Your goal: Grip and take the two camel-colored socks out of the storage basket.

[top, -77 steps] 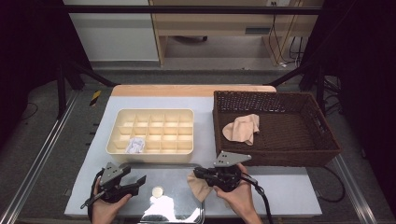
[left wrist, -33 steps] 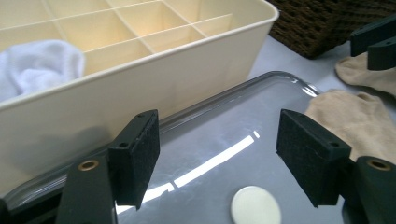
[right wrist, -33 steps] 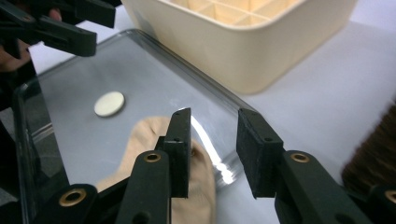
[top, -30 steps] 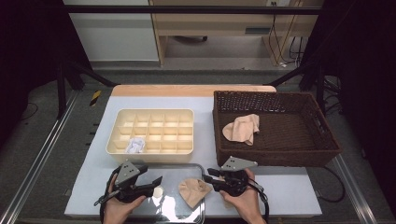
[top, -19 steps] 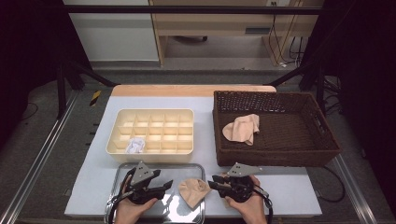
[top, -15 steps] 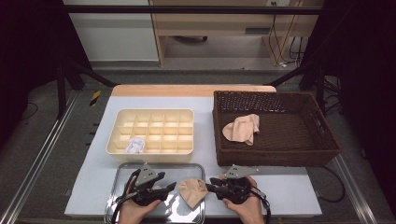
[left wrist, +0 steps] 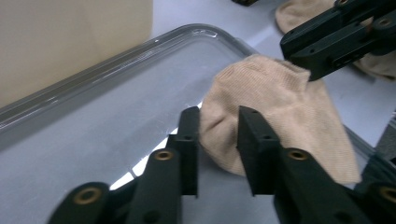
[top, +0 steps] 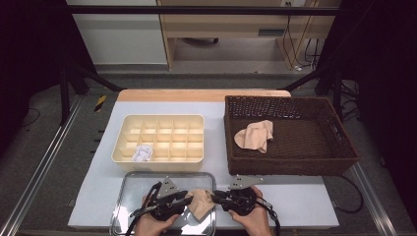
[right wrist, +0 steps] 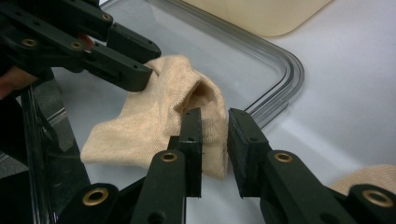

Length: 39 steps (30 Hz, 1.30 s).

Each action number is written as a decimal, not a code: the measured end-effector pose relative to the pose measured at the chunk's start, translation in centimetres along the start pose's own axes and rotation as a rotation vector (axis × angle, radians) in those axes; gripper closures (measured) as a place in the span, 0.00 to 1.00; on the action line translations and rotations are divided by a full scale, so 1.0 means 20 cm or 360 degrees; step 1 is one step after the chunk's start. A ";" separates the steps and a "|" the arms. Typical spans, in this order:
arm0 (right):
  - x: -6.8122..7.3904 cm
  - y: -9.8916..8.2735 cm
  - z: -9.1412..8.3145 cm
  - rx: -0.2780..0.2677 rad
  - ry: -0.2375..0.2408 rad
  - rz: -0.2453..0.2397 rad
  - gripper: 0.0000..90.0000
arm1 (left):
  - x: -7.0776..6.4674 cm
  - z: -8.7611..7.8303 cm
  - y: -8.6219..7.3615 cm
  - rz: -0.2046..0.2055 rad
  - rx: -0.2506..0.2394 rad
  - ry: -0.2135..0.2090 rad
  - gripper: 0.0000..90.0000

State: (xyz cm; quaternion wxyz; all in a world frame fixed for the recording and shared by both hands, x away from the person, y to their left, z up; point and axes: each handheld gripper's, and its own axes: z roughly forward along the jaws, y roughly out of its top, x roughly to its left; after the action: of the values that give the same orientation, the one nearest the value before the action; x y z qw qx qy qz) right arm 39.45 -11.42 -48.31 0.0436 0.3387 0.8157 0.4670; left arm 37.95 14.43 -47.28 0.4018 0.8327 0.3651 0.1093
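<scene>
Two claws, left claw (left wrist: 218,144) and right claw (right wrist: 215,144), have just been closing onto one beige sock (top: 200,204), hiding its edges.

High view: fixed overhead on the person's side, facing forward and down, far enough back to take in the whole white counter (top: 295,209) and the floor beyond. Left tool view: rides the left tool (left wrist: 218,140), looks low along its jaws, very close. Right tool view: same arrangement on the right tool (right wrist: 215,135), facing the opposite way. All three share the small beige knitted sock (top: 200,204) (left wrist: 280,116) (right wrist: 154,126) on the clear shiny rectangular tray (top: 133,196) (left wrist: 93,121) (right wrist: 275,70).
</scene>
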 end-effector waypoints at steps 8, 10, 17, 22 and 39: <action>-0.03 0.01 -0.07 -0.0087 -0.0026 0.0052 0.85 | 0.00 -0.01 -0.01 0.0012 -0.0009 -0.0014 0.93; -0.04 0.01 -0.07 -0.0084 -0.0030 0.0062 0.86 | 0.00 -0.02 -0.01 0.0010 -0.0018 -0.0031 0.94; -0.03 0.06 0.01 -0.0105 0.0019 0.0041 0.88 | 0.00 -0.04 -0.01 0.0012 -0.0047 -0.0062 0.94; -0.01 0.06 0.07 -0.0061 0.0058 0.0022 0.88 | 0.00 -0.04 0.00 0.0031 -0.0057 -0.0075 0.94; -0.03 0.07 0.01 -0.0056 0.0012 0.0056 0.96 | 0.07 -0.11 -0.03 -0.0028 -0.0114 -0.0090 0.94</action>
State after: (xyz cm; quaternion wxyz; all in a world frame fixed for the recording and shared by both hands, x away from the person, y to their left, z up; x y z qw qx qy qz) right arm 40.71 -11.10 -47.39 0.0383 0.3505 0.8013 0.4833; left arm 37.65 16.91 -46.45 0.4425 0.8172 0.3568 0.0950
